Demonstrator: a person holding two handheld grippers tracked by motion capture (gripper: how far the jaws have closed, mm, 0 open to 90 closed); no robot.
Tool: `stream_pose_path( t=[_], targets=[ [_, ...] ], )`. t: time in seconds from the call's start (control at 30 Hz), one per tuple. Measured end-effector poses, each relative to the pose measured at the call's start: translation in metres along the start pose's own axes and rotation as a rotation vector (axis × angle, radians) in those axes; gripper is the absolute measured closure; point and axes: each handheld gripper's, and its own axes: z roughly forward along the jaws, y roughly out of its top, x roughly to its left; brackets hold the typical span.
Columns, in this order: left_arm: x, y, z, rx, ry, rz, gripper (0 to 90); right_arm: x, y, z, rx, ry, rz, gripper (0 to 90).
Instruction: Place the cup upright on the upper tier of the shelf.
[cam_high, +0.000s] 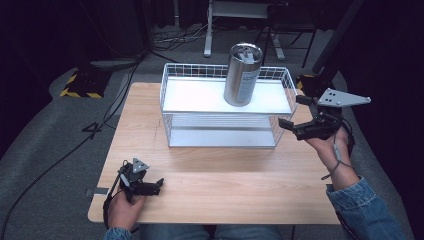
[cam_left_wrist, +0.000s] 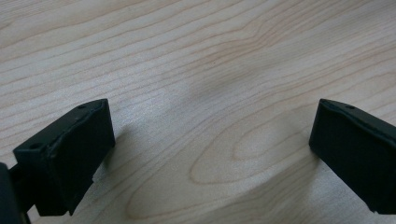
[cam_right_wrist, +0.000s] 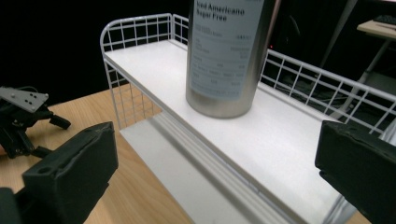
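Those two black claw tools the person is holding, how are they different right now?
The left gripper sits low on the wooden table near the front edge; the right gripper is raised beside the white wire shelf, facing the metal can. The right one's grey plate looks larger. Both are open and empty.

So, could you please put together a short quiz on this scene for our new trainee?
1. True or false: the metal can stands upright on the upper shelf of the white wire rack.
2. Which gripper is nearer the rack? A) left gripper B) right gripper C) both equally near
3. Fill in: the left gripper sits low over the wooden ____, with nothing between its jaws.

Key
1. True. The can is upright on the top shelf, towards the rack's right half.
2. B. The right gripper is open at the rack's right end; the left one is at the near left corner of the table.
3. table.
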Motion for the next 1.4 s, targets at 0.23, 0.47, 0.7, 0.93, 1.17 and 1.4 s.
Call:
stream_pose_path(
  t=[0.23, 0.47, 0.7, 0.93, 1.17, 1.4],
  targets=[
    [0.000, 0.000, 0.000, 0.000, 0.000, 0.001, 0.5, 0.000, -0.027, -0.007, 0.040, -0.016, 0.023, 0.0],
    [0.000, 0.000, 0.000, 0.001, 0.001, 0.001, 0.5, 0.002, -0.055, -0.009, 0.054, -0.031, 0.025, 0.0],
    [0.000, 0.000, 0.000, 0.001, 0.002, 0.000, 0.5, 0.006, -0.081, -0.010, 0.087, -0.033, 0.052, 0.0],
    [0.000, 0.000, 0.000, 0.000, 0.002, 0.000, 0.5, 0.008, -0.107, -0.009, 0.124, -0.037, 0.059, 0.0],
    [0.000, 0.000, 0.000, 0.001, 0.002, 0.000, 0.5, 0.013, -0.136, -0.004, 0.169, -0.029, 0.075, 0.0],
    [0.000, 0.000, 0.000, 0.000, 0.002, 0.000, 0.5, 0.019, -0.162, 0.003, 0.197, -0.027, 0.095, 0.0]
  ],
)
